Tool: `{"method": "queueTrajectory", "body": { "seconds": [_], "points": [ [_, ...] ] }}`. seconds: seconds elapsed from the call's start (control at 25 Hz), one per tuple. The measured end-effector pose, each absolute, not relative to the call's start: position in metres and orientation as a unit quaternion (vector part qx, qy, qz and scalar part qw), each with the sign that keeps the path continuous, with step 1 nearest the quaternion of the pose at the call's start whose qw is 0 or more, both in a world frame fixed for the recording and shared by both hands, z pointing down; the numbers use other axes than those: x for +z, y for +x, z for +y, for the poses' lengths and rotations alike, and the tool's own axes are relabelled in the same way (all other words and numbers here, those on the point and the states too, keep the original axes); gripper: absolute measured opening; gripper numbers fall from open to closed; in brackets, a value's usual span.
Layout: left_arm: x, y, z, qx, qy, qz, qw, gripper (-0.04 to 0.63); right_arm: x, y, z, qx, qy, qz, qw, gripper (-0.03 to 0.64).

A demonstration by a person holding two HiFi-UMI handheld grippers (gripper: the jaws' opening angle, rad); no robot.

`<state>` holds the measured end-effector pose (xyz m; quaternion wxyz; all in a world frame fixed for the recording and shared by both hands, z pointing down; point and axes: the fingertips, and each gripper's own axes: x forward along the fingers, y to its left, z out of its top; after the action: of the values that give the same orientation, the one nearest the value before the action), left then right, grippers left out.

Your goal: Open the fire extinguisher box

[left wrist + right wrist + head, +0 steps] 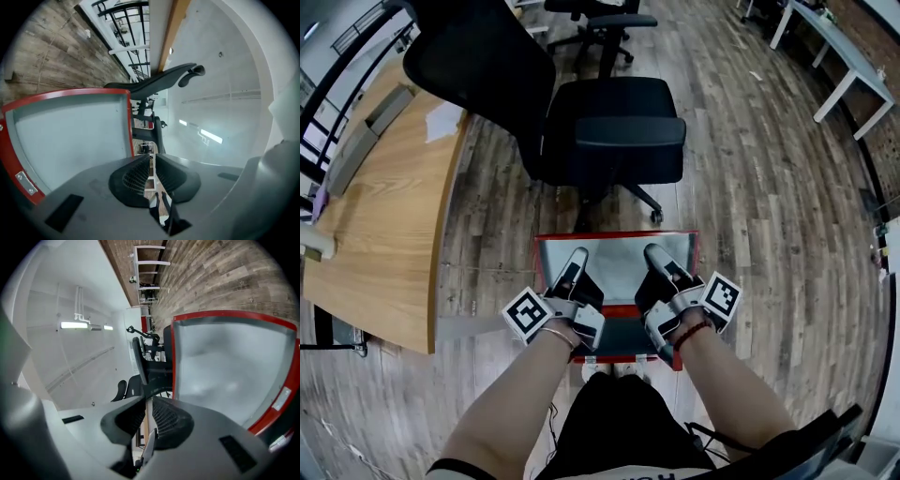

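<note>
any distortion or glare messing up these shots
Head view: sharp, but fisheye bends the floorboards toward the edges. Left gripper view: black round vignette, the box's grey panel looks hazy. Right gripper view: same vignette, ceiling light blown out.

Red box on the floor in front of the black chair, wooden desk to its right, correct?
No: the head view shows the wooden desk left of the red box, not right. The box is on the floor in front of the black chair.
</note>
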<state>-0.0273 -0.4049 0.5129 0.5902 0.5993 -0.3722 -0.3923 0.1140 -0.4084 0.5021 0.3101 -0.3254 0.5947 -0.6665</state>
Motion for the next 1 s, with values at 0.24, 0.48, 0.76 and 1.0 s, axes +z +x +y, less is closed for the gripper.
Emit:
{"method": "queueTrajectory", "body": {
  "seconds": [0.24, 0.48, 0.76, 1.0],
  "points": [
    [0.426, 0.008, -0.391, -0.327, 0.716, -0.297, 0.540, 0.033, 0.439, 0.096, -0.391, -0.648, -0.283, 0.653, 0.273, 0.052],
    [0.366, 0.024, -0.368, -0.233, 0.804, -0.275, 0.473, 0.023, 0.377, 0.081, -0.374, -0.627, -0.247, 0.695, 0.251, 0.051],
    [0.294, 0.042, -0.341, -0.180, 0.867, -0.236, 0.401, 0.023, 0.313, 0.078, -0.362, -0.597, -0.227, 0.725, 0.259, 0.051],
    [0.238, 0.040, -0.303, -0.149, 0.906, -0.228, 0.323, 0.023, 0.259, 0.080, -0.332, -0.565, -0.213, 0.759, 0.245, 0.051]
  ]
}}
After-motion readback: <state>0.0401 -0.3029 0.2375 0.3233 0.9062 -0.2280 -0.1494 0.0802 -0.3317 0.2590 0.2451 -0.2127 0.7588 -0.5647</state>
